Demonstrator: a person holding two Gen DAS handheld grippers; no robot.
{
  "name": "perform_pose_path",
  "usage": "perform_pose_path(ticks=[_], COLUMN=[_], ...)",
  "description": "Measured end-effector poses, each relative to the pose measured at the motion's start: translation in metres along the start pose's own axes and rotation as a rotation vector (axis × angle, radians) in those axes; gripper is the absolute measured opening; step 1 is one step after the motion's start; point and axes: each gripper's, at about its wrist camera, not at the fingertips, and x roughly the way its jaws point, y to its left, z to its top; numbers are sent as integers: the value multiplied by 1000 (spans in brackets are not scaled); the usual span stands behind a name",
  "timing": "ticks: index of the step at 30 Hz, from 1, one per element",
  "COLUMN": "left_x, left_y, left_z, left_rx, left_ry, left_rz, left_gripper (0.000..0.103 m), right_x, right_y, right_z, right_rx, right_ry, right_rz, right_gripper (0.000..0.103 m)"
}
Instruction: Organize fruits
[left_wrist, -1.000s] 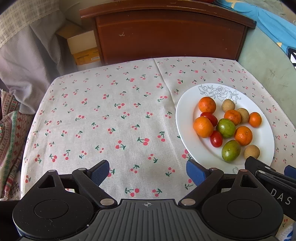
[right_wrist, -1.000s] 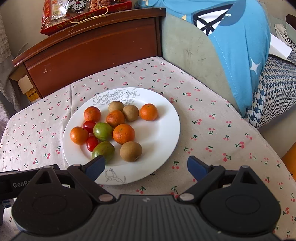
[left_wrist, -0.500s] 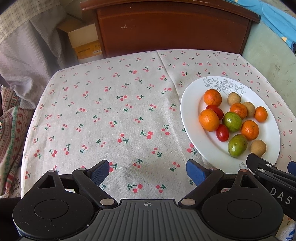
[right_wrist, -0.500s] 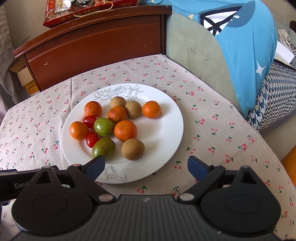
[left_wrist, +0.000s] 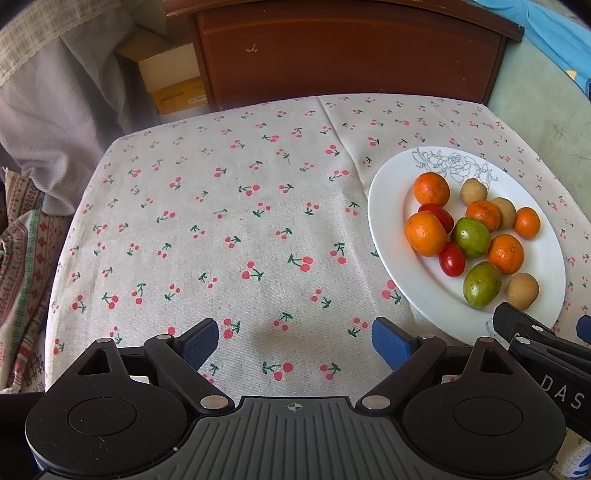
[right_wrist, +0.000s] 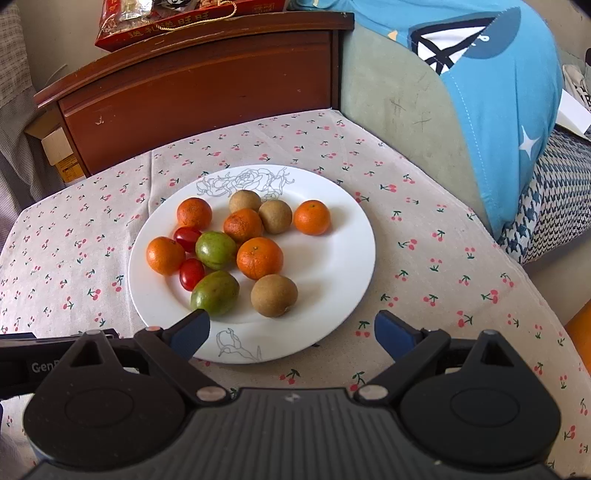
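Left wrist cam gives me mostly bare desk, covered in a woven beige cloth printed with red cherries, plus the round white glazed plate at far right and a cardboard box beside the dark red-brown wooden cabinet. It also catches the black tip of the right gripper at the plate's near edge.

Right wrist cam puts the plate dead centre, and only there do I see the red gift bag on the cabinet, the blue shirt draped over the pale green sofa arm, and the houndstooth fabric at right.

Left gripper: fingers spread wide, blue ridged pads over bare cloth, holding nothing.
Right gripper: fingers also wide apart and empty; left pad sits just in front of the near green fruit; contact I cannot tell. The right pad is over cloth past the plate rim.

All fruit is on the plate: five dimpled orange tangerines, three matte brown round fruits, two smooth green oval fruits, two glossy red cherry tomatoes. They're clustered left of centre, many touching. The plate has a grey line-drawn rose at its far rim.
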Motion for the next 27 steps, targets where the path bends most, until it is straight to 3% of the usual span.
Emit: perform_pose_path(ticks=[27], left_x=[-15], left_y=[20], left_z=[-21], left_rx=[23], left_ry=[-3], left_rz=[7], left_gripper=[92], right_x=[-14], right_y=[11], right_z=[-20], right_rx=[-85], right_ry=[-16], right_rz=[98], right_gripper=[97])
